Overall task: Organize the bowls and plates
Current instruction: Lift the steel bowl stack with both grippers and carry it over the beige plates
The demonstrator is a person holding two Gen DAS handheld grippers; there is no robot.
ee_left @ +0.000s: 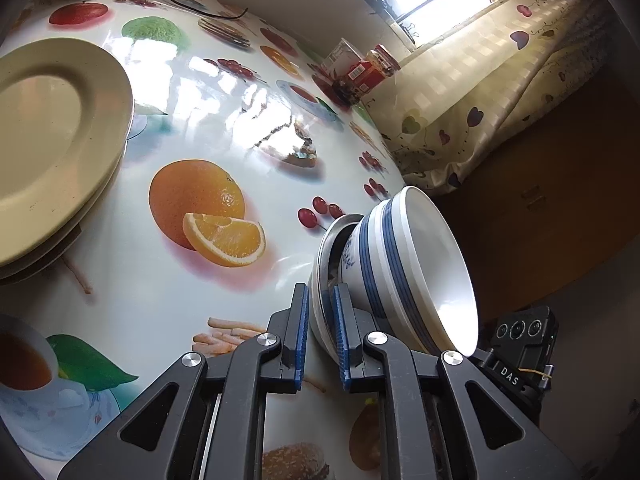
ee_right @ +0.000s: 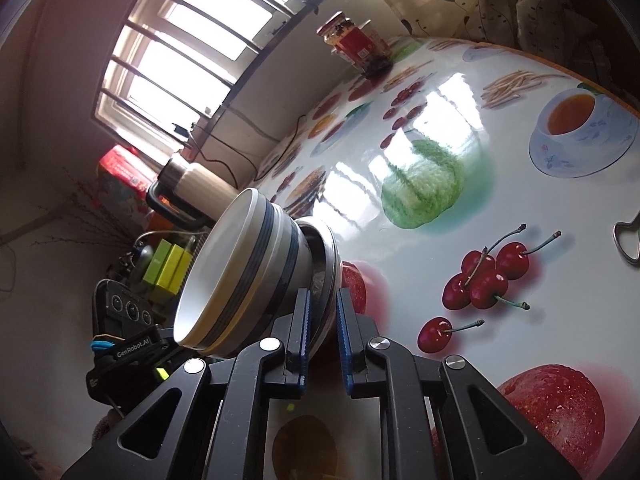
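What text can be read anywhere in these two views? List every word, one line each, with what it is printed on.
"DAS": on the black camera unit of the other gripper, left wrist view.
"GenRobot.AI": on the black camera unit of the other gripper, right wrist view.
Red jar label, also: print and barcode too small to read.
Red packet by the window: blurred, unreadable.

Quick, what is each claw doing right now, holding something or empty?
Left claw: closed on the rim of the bowl stack.
Right claw: closed on the same stack's rim, opposite side.
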